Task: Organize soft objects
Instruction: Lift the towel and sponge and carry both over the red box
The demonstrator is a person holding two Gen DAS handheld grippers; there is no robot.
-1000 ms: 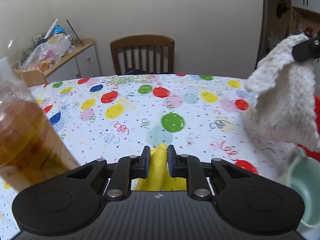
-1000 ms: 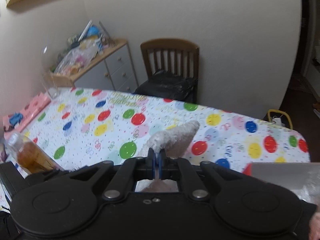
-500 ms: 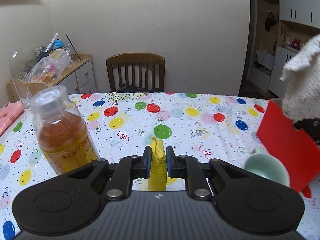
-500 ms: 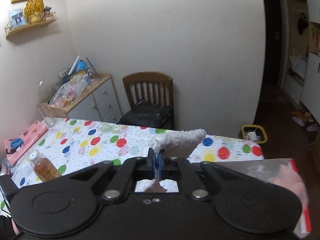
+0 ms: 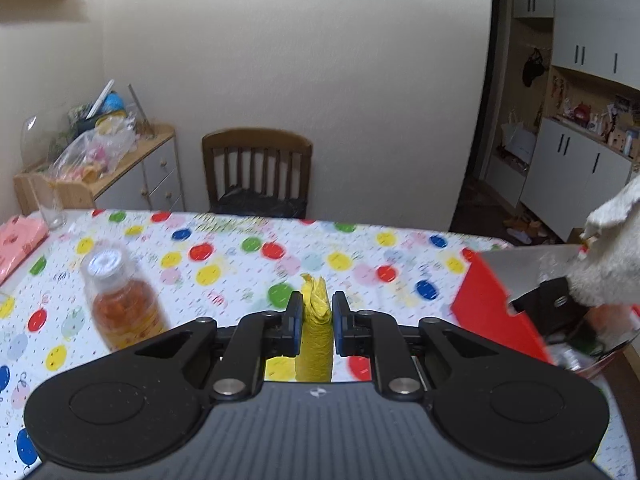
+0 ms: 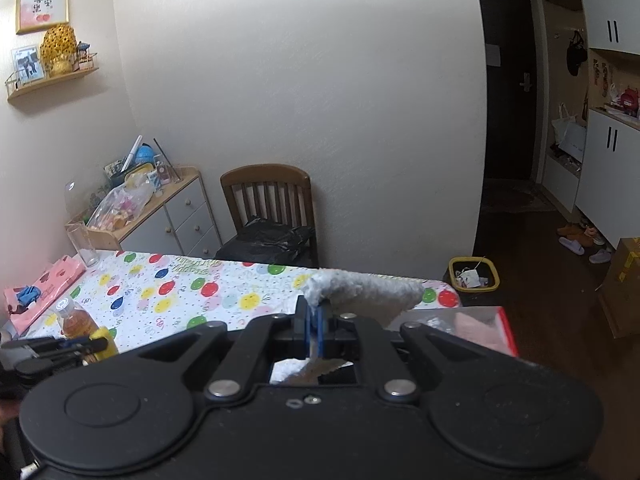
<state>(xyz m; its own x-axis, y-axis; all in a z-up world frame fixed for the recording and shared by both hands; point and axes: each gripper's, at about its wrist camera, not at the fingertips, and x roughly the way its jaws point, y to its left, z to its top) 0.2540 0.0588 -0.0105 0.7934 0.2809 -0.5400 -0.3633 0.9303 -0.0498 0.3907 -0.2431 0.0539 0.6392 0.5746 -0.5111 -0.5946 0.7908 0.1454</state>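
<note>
The left tongs (image 5: 313,320) pinch one yellow cloth (image 5: 316,332), the right tongs (image 6: 316,326) one white fluffy towel (image 6: 368,290) — both held above the worktop (image 5: 240,264). Each looks light, limp and likely to droop, so an edge grip suits. Beyond stand one bottle (image 5: 120,300) and one red box (image 5: 492,312) — probably their destination.

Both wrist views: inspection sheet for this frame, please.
Surface: table under balloon-print cloth.
Job's things: yellow cloth; white towel; red box at the table's right edge.
Clutter: drink bottle, glass, pink pack.
Grippers: left gripper shut on yellow cloth; right gripper shut on white towel.
Cables: nothing seen.
Surroundings: chair, cluttered cabinet.
</note>
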